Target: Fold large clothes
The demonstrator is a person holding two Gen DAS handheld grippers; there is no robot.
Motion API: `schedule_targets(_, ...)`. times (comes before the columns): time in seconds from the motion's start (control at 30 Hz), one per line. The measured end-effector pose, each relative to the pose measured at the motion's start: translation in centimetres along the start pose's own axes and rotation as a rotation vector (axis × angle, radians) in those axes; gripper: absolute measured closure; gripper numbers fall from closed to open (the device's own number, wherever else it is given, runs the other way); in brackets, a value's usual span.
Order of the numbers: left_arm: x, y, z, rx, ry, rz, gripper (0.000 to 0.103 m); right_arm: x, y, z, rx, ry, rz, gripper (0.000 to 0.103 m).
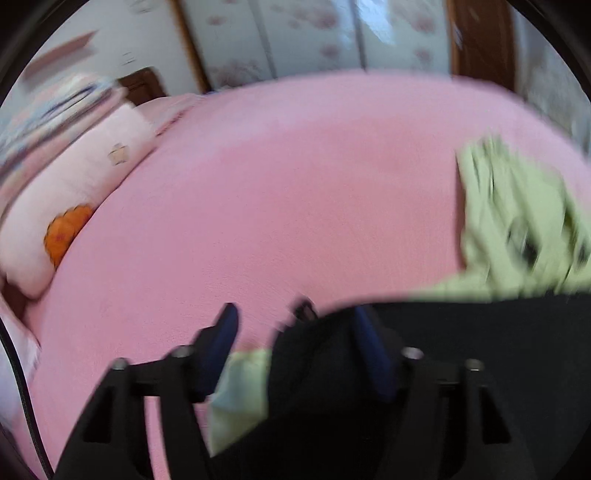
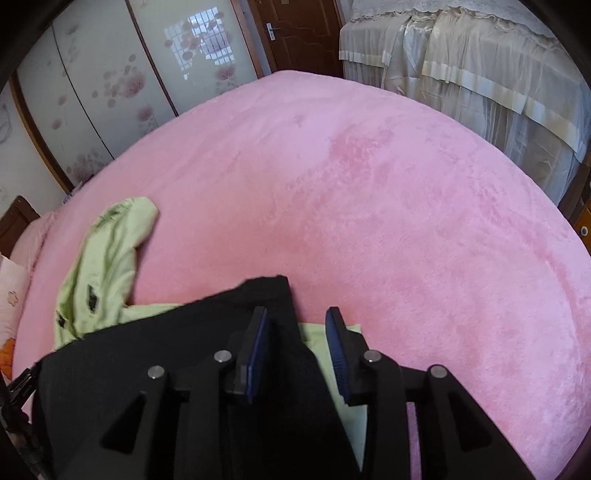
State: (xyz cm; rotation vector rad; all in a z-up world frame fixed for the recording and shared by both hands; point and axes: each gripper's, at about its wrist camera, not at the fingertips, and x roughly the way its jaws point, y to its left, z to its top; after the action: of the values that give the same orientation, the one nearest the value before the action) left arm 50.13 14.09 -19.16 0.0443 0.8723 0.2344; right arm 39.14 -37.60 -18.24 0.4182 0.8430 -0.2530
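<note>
A black garment (image 2: 166, 350) lies spread over a light green garment (image 2: 107, 251) on the pink bed (image 2: 406, 203). A green sleeve reaches out to the upper left. My right gripper (image 2: 297, 325) is low over the black garment's right edge, jaws apart. That black edge and a strip of green show between the pads, which do not press on them. In the blurred left wrist view, my left gripper (image 1: 295, 332) stands wide open at the black garment's (image 1: 480, 350) left edge. Black cloth drapes over its right finger, and a green corner (image 1: 240, 391) lies between the jaws. More green garment (image 1: 517, 206) is bunched at the right.
Pale pink pillows (image 1: 74, 192) with an orange flower lie along the bed's left side. Sliding wardrobe doors (image 2: 110, 92), a brown door (image 2: 299, 33) and cream curtains (image 2: 461, 74) stand beyond the bed. Bare pink blanket (image 1: 258, 184) stretches ahead of both grippers.
</note>
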Motion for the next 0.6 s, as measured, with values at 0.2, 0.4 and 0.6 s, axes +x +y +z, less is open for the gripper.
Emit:
schedule_targets(0.2,-5.5,6.4,0.2,-0.218,-0.030,-0.002,0.030,-5.8,4.0,-1.3,-0.104,-0.084,0.040,0.070)
schedule_targets(0.4,-10.0,2.4,-5.9,-0.015,-0.005,-0.058,0.030,-8.1,12.5,-8.6,-0.308,0.033,0.175,0.070)
schedule_targets(0.6,-13.7,-3.1,-14.6,0.054,-0.002,-0.078,0.030,-9.4,19.8,-18.1,-0.499,0.091,0.291,0.070)
